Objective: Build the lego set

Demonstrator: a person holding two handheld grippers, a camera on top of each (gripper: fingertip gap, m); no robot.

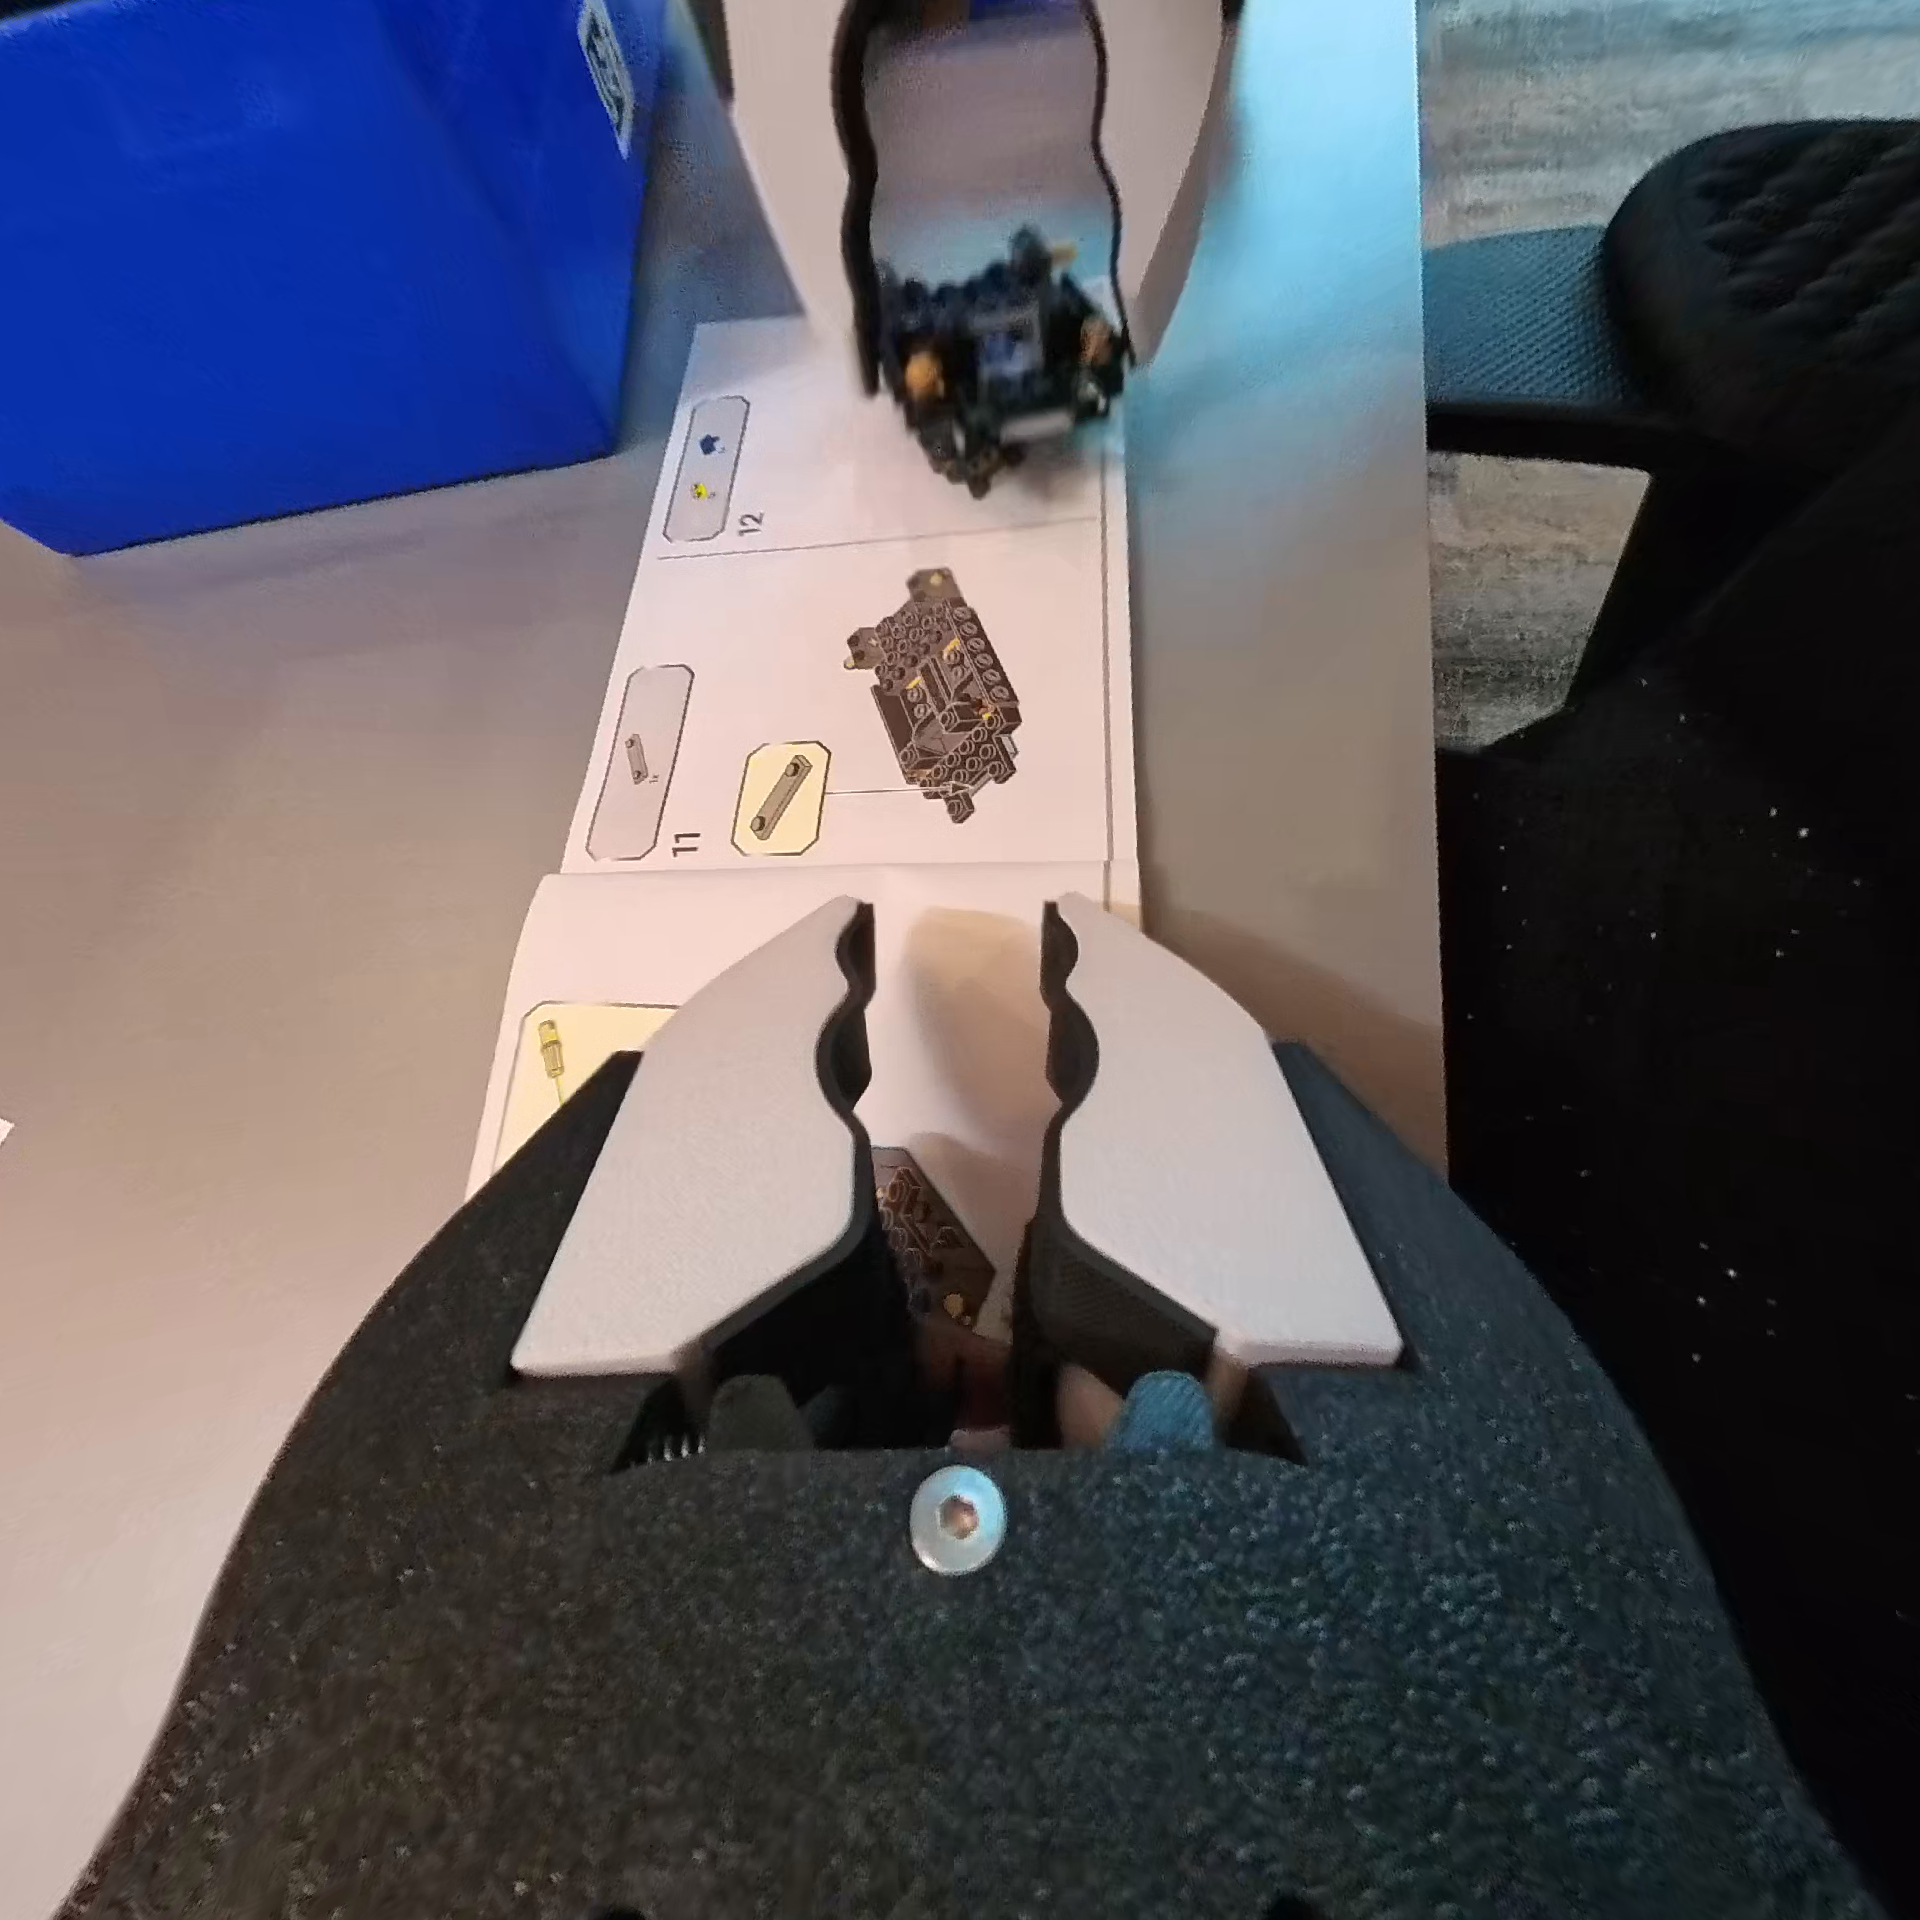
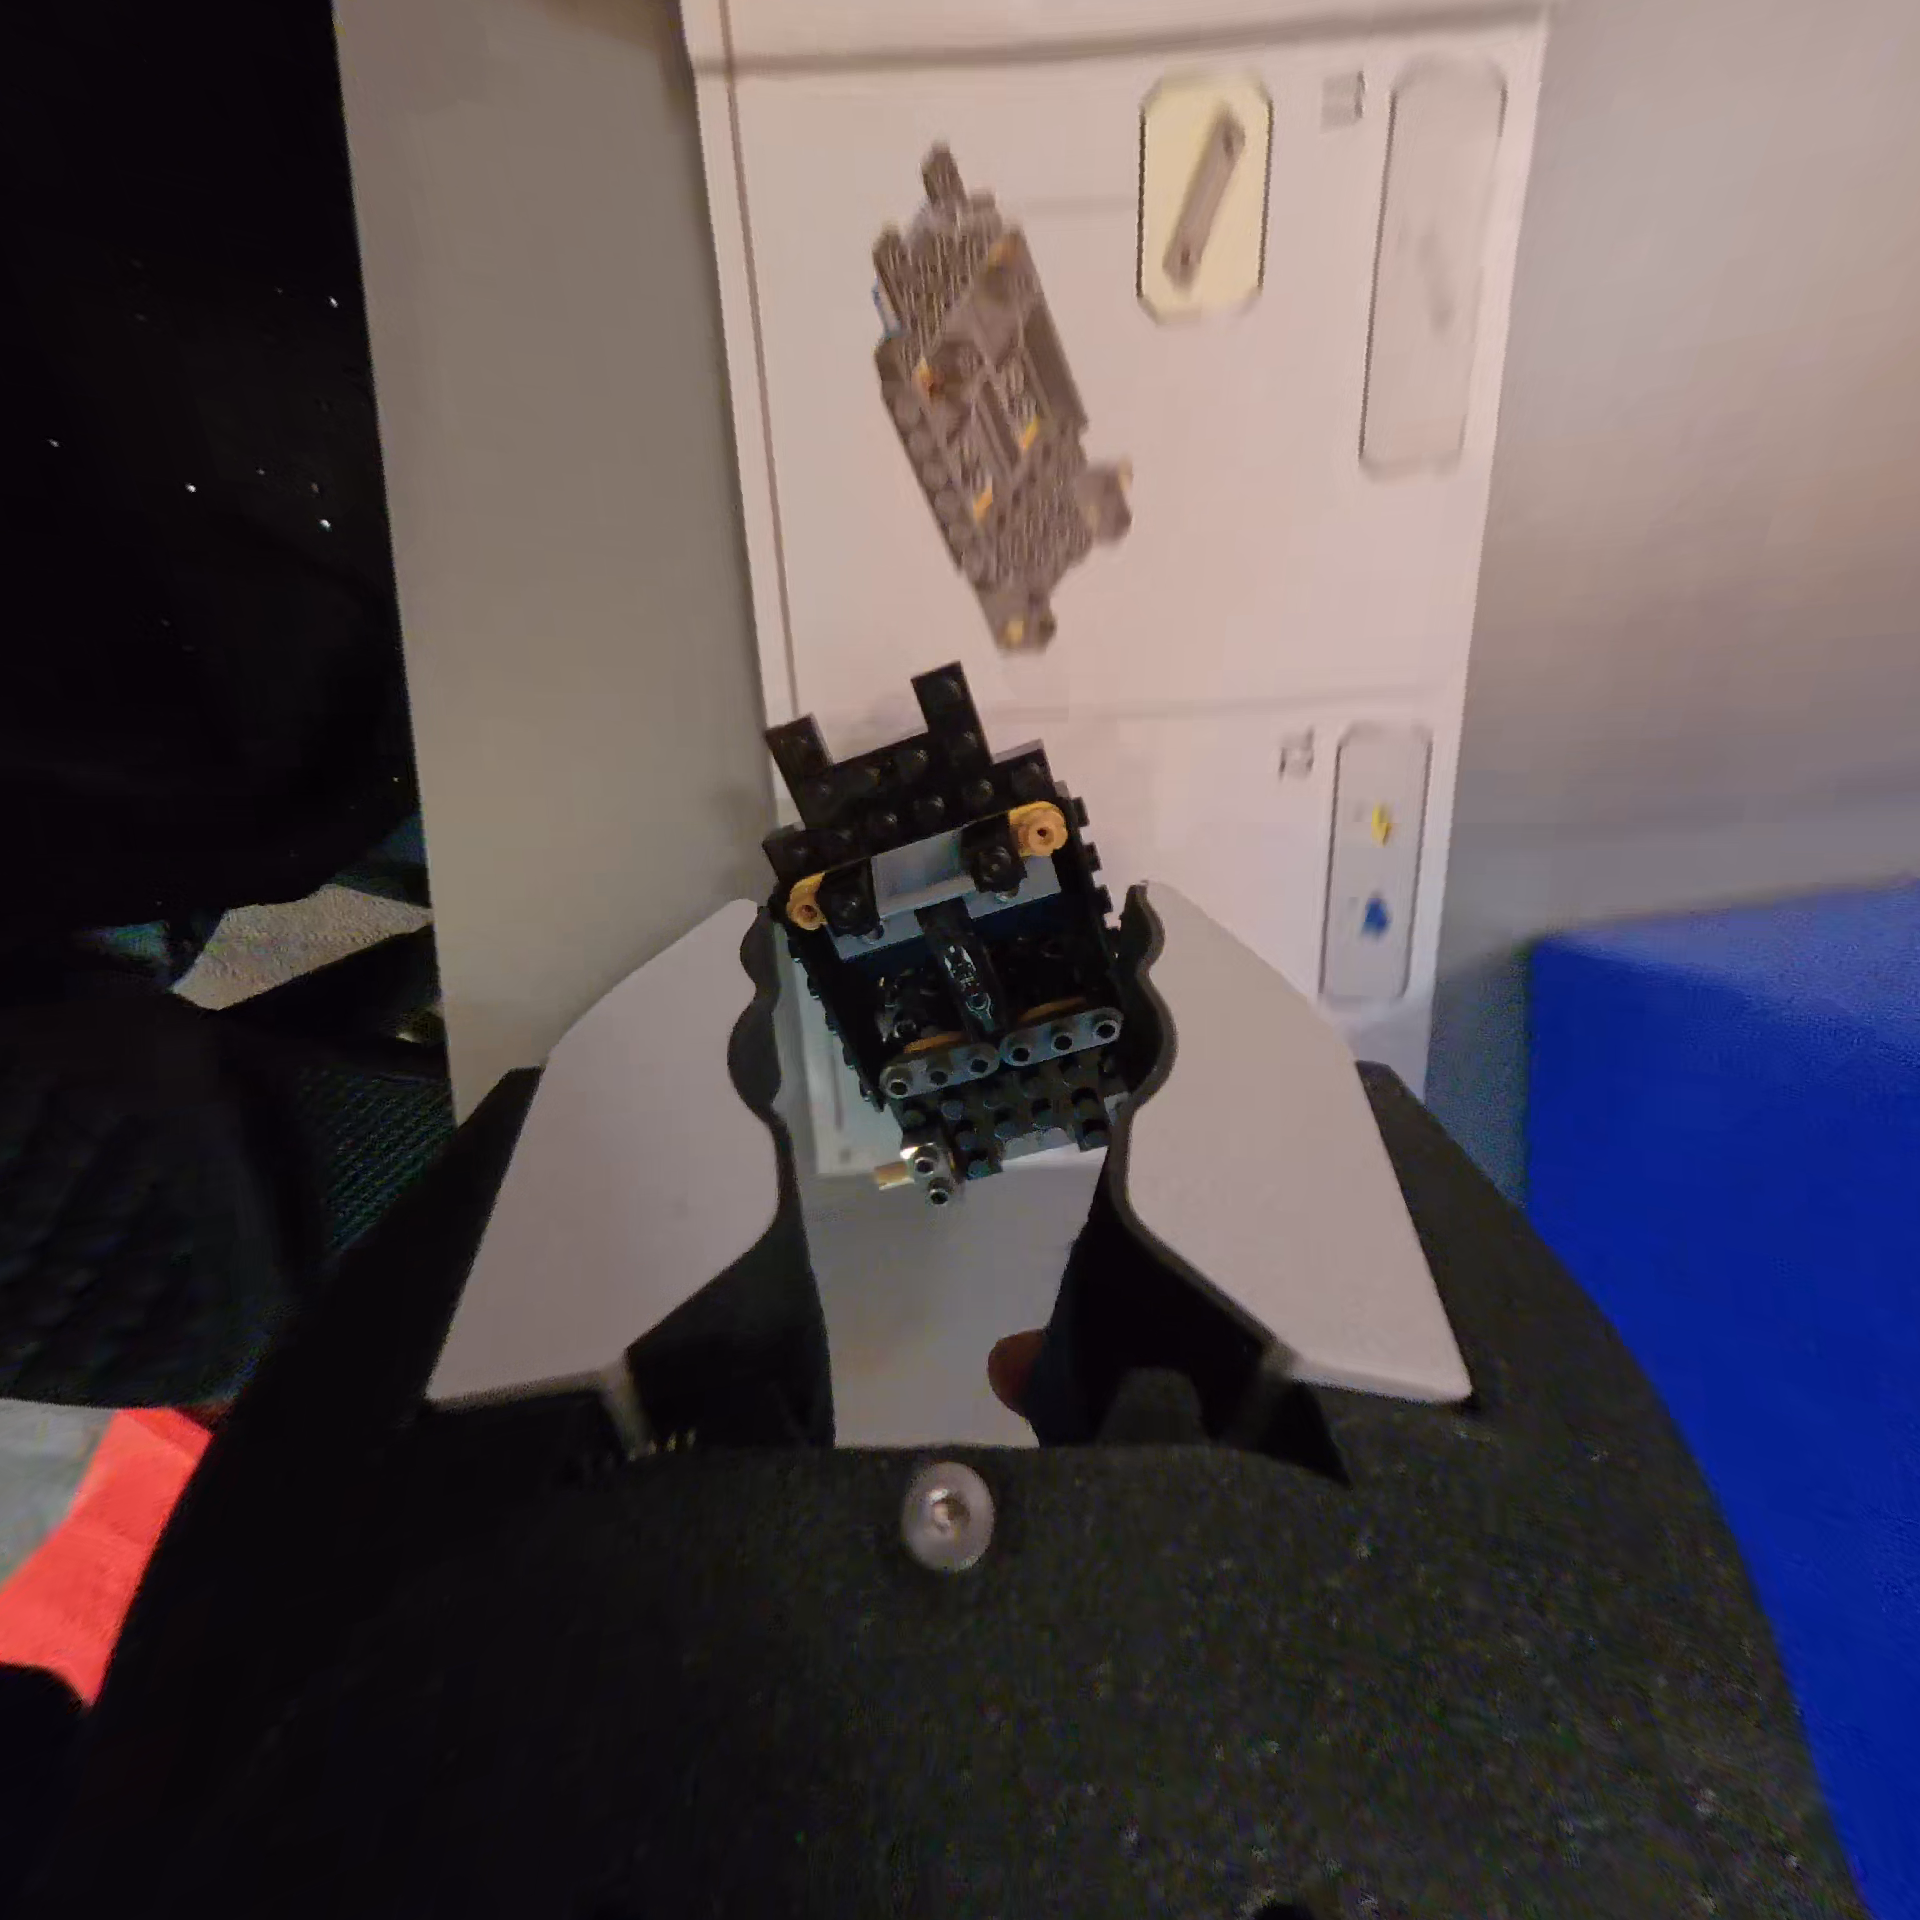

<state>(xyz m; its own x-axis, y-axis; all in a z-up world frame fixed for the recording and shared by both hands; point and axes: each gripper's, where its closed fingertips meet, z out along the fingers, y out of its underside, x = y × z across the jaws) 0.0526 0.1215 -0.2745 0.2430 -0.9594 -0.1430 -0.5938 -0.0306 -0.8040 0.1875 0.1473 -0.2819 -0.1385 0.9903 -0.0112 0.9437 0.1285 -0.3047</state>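
The lego assembly (image 2: 914,779), a black block of bricks with yellow and grey bits, sits between the fingers of my right gripper (image 2: 951,914), which is shut on its sides. In the left wrist view the same assembly (image 1: 997,353) shows far ahead in the right gripper (image 1: 992,369), low over the far end of the open instruction booklet (image 1: 883,675). My left gripper (image 1: 956,920) is open and empty, just above the near pages of the booklet. The booklet (image 2: 1195,520) also lies ahead in the right wrist view.
A blue box (image 1: 291,260) stands on the grey table (image 1: 260,935) left of the booklet; it also shows in the right wrist view (image 2: 1714,1195). The table edge runs close along the booklet's right side, with a black chair (image 1: 1714,416) beyond it. The tips of one gripper are about 15 cm away from the tips of the other.
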